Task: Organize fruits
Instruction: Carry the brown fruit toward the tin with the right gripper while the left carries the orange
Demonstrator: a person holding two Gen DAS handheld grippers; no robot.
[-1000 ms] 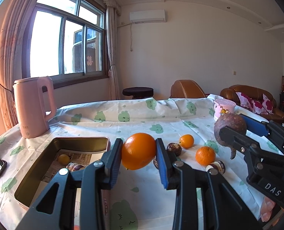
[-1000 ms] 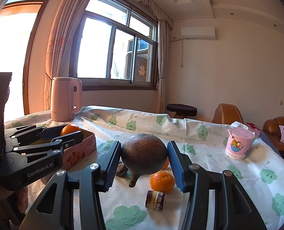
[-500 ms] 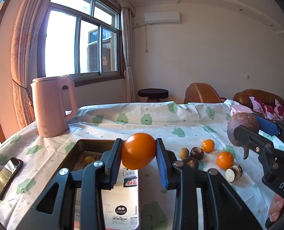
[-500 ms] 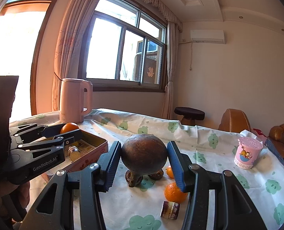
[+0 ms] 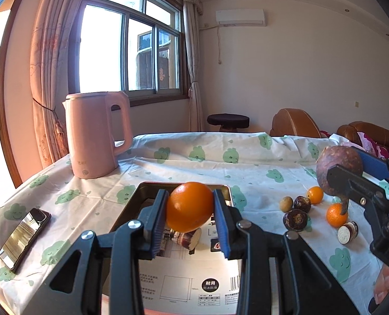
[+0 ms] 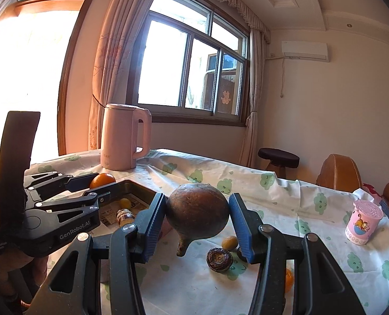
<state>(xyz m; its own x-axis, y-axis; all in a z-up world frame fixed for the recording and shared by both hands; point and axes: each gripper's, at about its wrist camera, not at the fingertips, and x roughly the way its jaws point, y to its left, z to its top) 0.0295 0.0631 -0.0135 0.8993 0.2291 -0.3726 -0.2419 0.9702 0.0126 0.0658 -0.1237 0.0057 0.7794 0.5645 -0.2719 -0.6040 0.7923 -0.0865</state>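
Orange (image 5: 189,206) is clamped in your left gripper (image 5: 190,219) over the tin (image 5: 131,204); lower before releasing. Right gripper (image 6: 197,221) grips the brown fruit (image 6: 197,215); hold clear.

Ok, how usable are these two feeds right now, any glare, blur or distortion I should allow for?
Left wrist view: sharp, window blown out white, fisheye bends the walls, orange in the left gripper evenly lit. Right wrist view: heavy white-orange glare at left washes out the doorway, brown fruit in the right gripper dim against the light but crisp; dark corners in both.
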